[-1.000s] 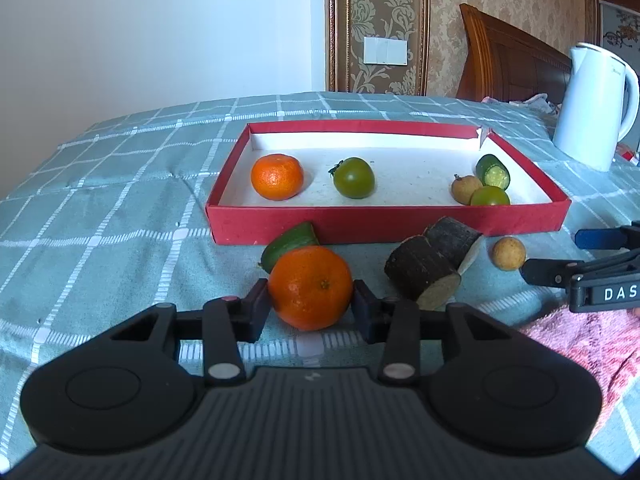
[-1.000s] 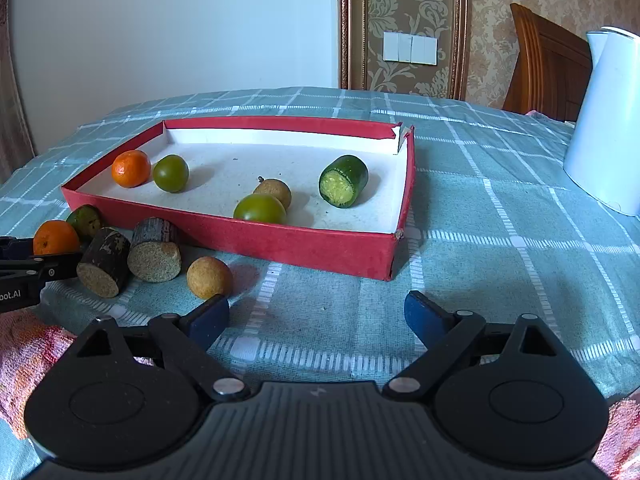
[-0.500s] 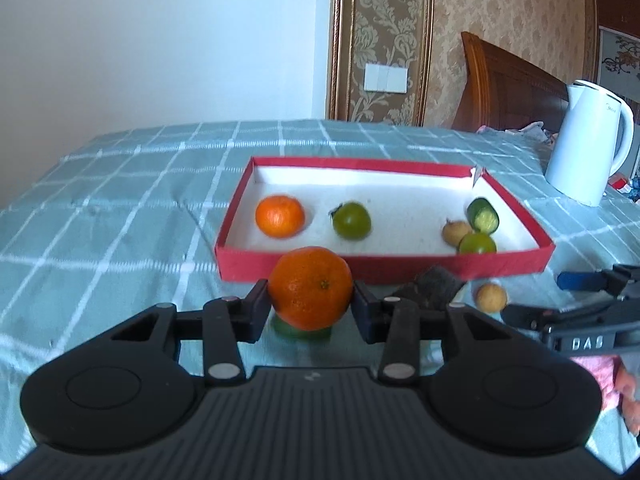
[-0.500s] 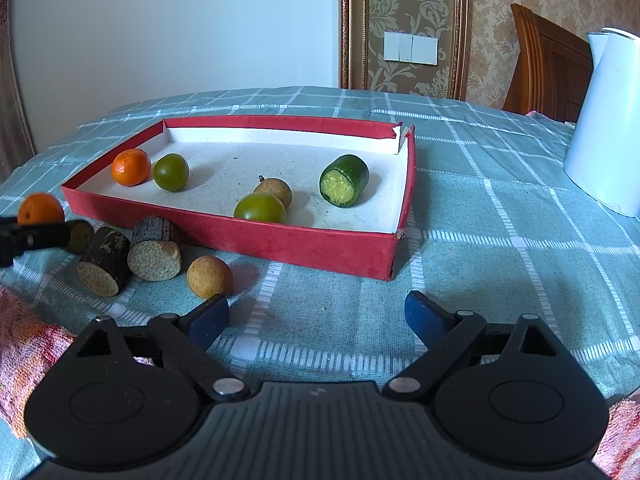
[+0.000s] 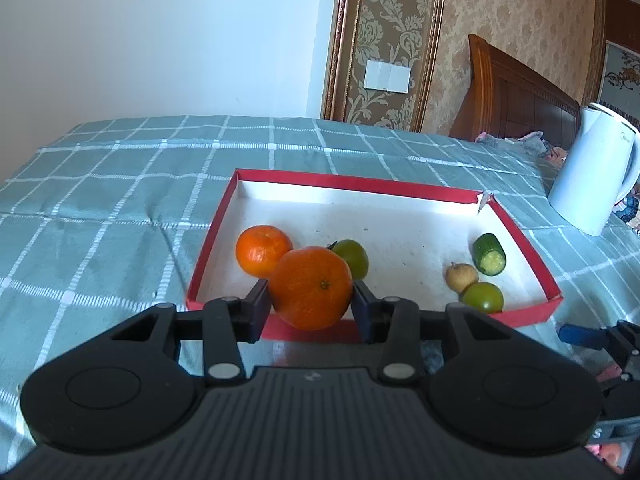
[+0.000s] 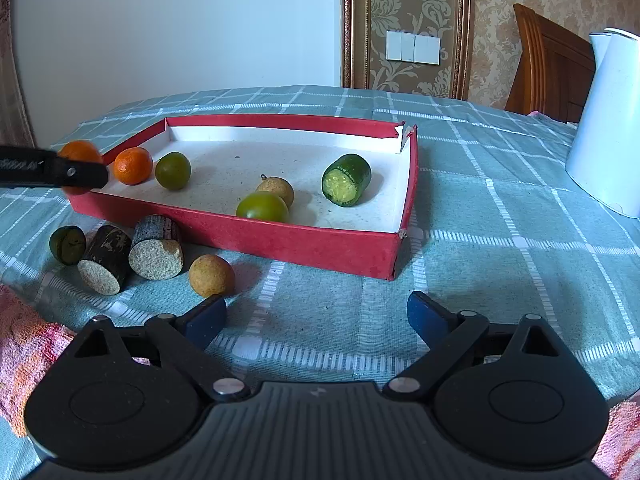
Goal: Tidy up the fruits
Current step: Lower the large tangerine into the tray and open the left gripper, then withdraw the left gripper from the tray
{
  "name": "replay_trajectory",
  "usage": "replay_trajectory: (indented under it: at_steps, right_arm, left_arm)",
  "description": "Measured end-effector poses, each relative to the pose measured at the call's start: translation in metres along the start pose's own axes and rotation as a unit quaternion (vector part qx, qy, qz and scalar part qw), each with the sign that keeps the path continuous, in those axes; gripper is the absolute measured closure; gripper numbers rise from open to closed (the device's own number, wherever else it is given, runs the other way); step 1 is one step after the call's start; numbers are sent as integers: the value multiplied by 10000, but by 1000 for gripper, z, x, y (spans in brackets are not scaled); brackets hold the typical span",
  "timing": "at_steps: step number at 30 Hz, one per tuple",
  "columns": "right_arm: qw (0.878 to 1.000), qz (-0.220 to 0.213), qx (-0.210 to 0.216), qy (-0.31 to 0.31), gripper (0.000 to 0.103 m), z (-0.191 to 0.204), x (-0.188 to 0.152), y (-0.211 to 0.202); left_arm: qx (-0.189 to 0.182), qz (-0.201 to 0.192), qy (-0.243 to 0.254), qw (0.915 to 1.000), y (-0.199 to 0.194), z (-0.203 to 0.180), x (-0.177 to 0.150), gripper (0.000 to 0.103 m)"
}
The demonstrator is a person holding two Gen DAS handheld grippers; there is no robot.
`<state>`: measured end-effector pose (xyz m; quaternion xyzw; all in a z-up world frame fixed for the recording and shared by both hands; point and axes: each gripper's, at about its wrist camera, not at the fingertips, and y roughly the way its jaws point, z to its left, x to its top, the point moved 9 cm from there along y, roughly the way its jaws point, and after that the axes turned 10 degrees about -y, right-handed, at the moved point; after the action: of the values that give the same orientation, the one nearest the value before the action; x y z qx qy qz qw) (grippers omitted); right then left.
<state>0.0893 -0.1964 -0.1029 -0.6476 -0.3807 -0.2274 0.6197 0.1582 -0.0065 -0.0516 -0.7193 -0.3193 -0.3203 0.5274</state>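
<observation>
Pinching an orange (image 5: 310, 288) between both fingers, your left gripper (image 5: 310, 307) holds it raised at the lower centre of the left wrist frame, in front of the near wall of the red tray (image 5: 520, 220). In the tray, a second orange (image 5: 262, 250) and a green fruit (image 5: 354, 256) sit just behind the held one, while at the right a cucumber piece (image 5: 489, 254), a tan longan (image 5: 461, 276) and another green fruit (image 5: 482, 297) cluster together.

Your right gripper (image 6: 316, 314) at the bottom of its frame has its fingers spread wide, with nothing between them, low over the checked cloth (image 6: 500, 240). At the lower left of that frame, outside the tray, lie a dark green piece (image 6: 67, 245), two brown cut logs (image 6: 132, 254) and a loose longan (image 6: 211, 275). A white kettle (image 6: 610, 128) stands at the right edge.
</observation>
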Motion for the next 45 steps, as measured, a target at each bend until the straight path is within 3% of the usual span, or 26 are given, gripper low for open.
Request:
replay_trajectory:
  at_steps: [16, 32, 34, 36, 43, 45]
  right_arm:
    - [10000, 3, -1, -5, 5, 0, 0, 0]
    - [10000, 10, 12, -24, 3, 2, 0, 1]
    - [10000, 10, 10, -23, 3, 2, 0, 1]
    - [10000, 11, 11, -23, 2, 2, 0, 1]
    - [10000, 12, 19, -29, 2, 2, 0, 2]
    - [10000, 13, 18, -31, 2, 3, 0, 2]
  left_arm:
    - [-6, 635, -134, 9979, 51, 2, 3, 63]
    - [202, 576, 82, 9981, 59, 7, 2, 63]
    - [198, 569, 112, 9981, 56, 6, 2, 55]
    - [261, 471, 132, 9985, 49, 6, 3, 36]
    - [277, 165, 136, 9994, 15, 10, 2, 32]
    - [338, -5, 188, 9993, 0, 11, -1, 20]
